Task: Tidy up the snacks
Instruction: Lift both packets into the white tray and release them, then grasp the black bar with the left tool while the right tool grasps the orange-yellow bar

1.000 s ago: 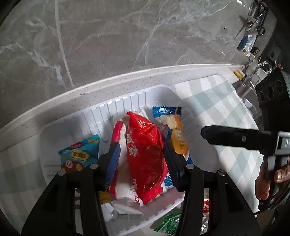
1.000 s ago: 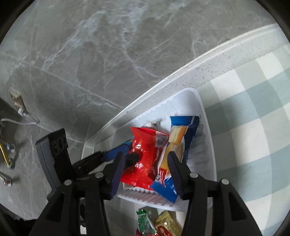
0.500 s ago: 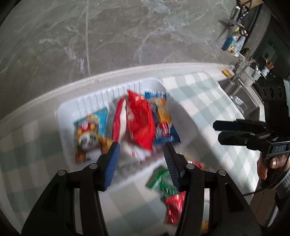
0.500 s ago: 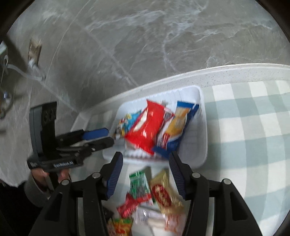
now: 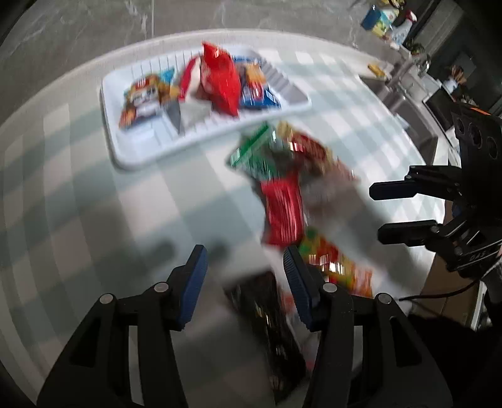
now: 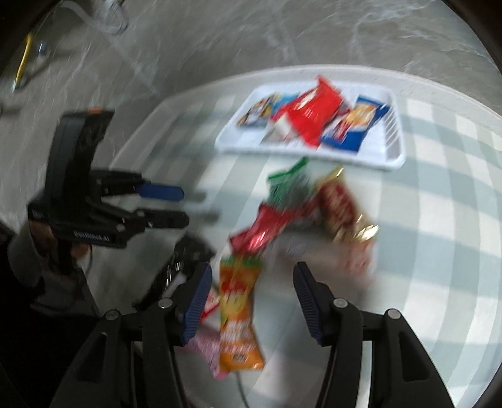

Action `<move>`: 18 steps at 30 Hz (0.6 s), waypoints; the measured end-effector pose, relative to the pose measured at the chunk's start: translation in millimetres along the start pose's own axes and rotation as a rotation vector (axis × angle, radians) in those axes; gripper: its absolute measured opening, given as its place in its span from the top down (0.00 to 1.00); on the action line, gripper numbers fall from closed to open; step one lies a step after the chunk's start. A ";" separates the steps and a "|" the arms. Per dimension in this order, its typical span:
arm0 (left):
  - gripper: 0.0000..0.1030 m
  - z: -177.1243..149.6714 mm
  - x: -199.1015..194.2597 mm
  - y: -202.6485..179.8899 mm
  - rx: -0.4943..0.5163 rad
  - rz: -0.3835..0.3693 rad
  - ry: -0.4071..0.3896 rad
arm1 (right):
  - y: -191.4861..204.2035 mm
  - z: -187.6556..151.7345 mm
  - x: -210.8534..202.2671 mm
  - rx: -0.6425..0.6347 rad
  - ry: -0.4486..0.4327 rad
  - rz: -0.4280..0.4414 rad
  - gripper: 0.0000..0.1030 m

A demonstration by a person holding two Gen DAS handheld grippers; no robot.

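Observation:
A white tray (image 5: pixel 138 157) (image 6: pixel 389 161) at the far side of the table holds a big red bag (image 5: pixel 221 83) (image 6: pixel 313 116), a blue and orange pack (image 5: pixel 255 88) (image 6: pixel 357 124) and a cartoon-print pack (image 5: pixel 142 99) (image 6: pixel 259 110). A loose pile lies nearer: a green pack (image 5: pixel 251 153) (image 6: pixel 284 185), a red pack (image 5: pixel 282 208) (image 6: pixel 266 226), an orange pack (image 5: pixel 339 271) (image 6: pixel 237 314) and a dark pack (image 5: pixel 266 323) (image 6: pixel 185 260). My left gripper (image 5: pixel 244 273) (image 6: pixel 180 205) is open and empty. My right gripper (image 6: pixel 251 282) (image 5: pixel 375 210) is open and empty over the orange pack.
The table has a pale green checked cloth (image 5: pixel 78 219) (image 6: pixel 439 219) and a rounded light rim (image 6: pixel 175 94). Grey marble floor (image 6: pixel 282 31) lies beyond. A counter with a sink and bottles (image 5: pixel 395 25) stands at the far right.
Both grippers pulled back from the tray toward the near side. The left let go of the red bag, which stays in the tray. The loose pile came into view.

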State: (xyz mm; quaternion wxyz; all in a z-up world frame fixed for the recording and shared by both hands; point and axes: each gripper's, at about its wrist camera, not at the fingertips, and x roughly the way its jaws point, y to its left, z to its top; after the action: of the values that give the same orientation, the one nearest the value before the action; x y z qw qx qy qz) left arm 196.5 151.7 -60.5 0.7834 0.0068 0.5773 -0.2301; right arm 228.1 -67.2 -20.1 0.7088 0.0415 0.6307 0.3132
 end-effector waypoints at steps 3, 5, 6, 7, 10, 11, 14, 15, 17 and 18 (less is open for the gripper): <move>0.53 -22.3 0.8 -3.6 -0.013 -0.022 0.032 | 15.4 -16.1 11.3 -0.043 0.042 -0.017 0.44; 0.53 -34.2 1.9 -9.1 -0.009 -0.027 0.053 | 24.1 -25.0 19.1 -0.066 0.062 -0.030 0.44; 0.53 -36.6 3.1 -11.0 -0.005 -0.024 0.059 | 27.2 -27.6 22.0 -0.077 0.069 -0.039 0.44; 0.53 -40.8 3.9 -13.4 0.000 -0.021 0.065 | 30.5 -29.9 25.0 -0.091 0.076 -0.050 0.44; 0.53 -51.6 7.7 -18.4 0.013 -0.011 0.083 | 34.2 -34.4 33.3 -0.104 0.090 -0.065 0.44; 0.53 -55.1 9.2 -20.0 0.016 -0.008 0.090 | 35.5 -36.7 36.0 -0.107 0.093 -0.070 0.44; 0.53 -56.8 16.0 -19.0 0.016 0.008 0.104 | 37.4 -38.9 44.7 -0.117 0.103 -0.096 0.44; 0.53 -58.5 18.5 -18.5 0.012 0.008 0.110 | 37.8 -39.0 46.6 -0.119 0.105 -0.100 0.44; 0.53 -59.7 21.3 -16.5 0.001 0.001 0.112 | 39.6 -38.2 49.9 -0.130 0.109 -0.107 0.44; 0.53 -60.2 22.2 -16.7 -0.002 0.002 0.114 | 40.2 -36.6 52.1 -0.134 0.111 -0.114 0.44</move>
State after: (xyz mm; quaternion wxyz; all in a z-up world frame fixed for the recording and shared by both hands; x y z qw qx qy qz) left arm 141.1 145.5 -96.5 0.7495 0.0195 0.6212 -0.2279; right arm 179.2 -21.5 -54.5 0.6905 -0.0594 0.6480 0.3157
